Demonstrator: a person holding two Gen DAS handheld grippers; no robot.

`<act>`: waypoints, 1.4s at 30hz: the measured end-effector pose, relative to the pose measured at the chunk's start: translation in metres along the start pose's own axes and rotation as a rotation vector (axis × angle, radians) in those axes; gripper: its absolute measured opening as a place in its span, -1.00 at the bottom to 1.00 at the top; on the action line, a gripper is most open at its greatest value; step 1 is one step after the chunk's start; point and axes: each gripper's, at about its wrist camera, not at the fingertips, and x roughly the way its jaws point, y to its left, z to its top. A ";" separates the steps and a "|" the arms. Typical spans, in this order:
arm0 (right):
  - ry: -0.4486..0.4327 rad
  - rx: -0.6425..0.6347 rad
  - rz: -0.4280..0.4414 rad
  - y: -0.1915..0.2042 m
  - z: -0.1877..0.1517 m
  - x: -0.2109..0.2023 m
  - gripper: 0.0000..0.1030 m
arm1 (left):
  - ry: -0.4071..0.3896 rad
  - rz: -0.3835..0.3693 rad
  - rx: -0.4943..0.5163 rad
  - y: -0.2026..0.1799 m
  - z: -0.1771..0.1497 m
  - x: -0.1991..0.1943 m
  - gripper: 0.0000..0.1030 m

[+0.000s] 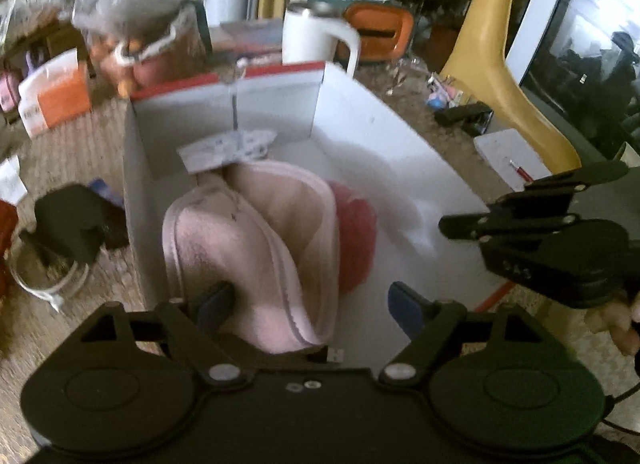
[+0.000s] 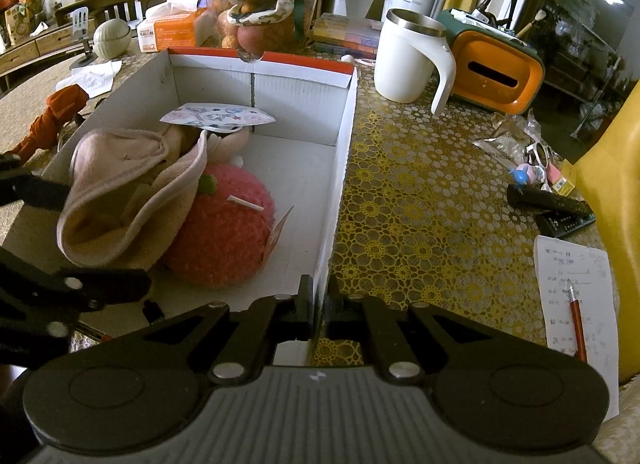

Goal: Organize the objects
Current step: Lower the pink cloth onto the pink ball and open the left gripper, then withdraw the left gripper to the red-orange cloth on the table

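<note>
Cloth (image 1: 256, 248) lies between our wide-open left gripper (image 1: 316, 308) fingers; our right gripper (image 2: 319, 304) pinches the box (image 2: 340, 168) wall.

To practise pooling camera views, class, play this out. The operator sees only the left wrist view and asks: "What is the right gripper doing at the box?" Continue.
Observer: The right gripper is shut on the right wall of the box.
Operator: What is the red thing beside the pink cloth?
Observer: A fuzzy plush fruit with a green spot on top.
</note>
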 end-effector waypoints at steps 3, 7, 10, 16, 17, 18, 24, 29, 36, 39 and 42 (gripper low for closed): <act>0.000 0.001 0.000 0.001 0.000 -0.001 -0.91 | 0.009 0.003 0.025 -0.004 -0.001 0.001 0.66; -0.001 0.001 0.001 0.001 0.000 -0.001 -0.91 | -0.023 0.028 0.030 -0.007 -0.003 -0.006 0.66; 0.000 -0.006 0.003 0.003 0.000 -0.002 -0.91 | -0.064 0.039 0.014 -0.005 -0.004 -0.016 0.66; 0.003 -0.012 0.003 0.003 -0.002 -0.003 -0.90 | -0.166 0.069 -0.003 0.004 -0.003 -0.046 0.71; 0.004 -0.013 0.002 0.003 -0.002 -0.003 -0.90 | -0.179 0.073 -0.012 0.007 -0.003 -0.051 0.74; 0.004 -0.015 0.002 0.004 -0.002 -0.003 -0.90 | -0.194 0.078 -0.024 0.012 -0.003 -0.055 0.76; 0.006 -0.021 0.002 0.004 -0.002 -0.003 -0.90 | -0.285 0.180 -0.099 0.046 -0.006 -0.078 0.98; 0.008 -0.021 0.003 0.003 -0.003 -0.002 -0.90 | -0.288 0.297 -0.147 0.085 -0.008 -0.083 0.98; 0.011 -0.032 0.010 0.004 -0.003 -0.003 -0.89 | -0.267 0.435 -0.186 0.138 -0.016 -0.082 0.98; 0.010 -0.031 0.016 0.001 -0.003 -0.002 -0.89 | -0.248 0.470 -0.199 0.157 -0.020 -0.077 0.98; 0.016 -0.034 0.024 -0.003 -0.003 -0.002 -0.89 | -0.225 0.492 -0.217 0.173 -0.024 -0.072 0.98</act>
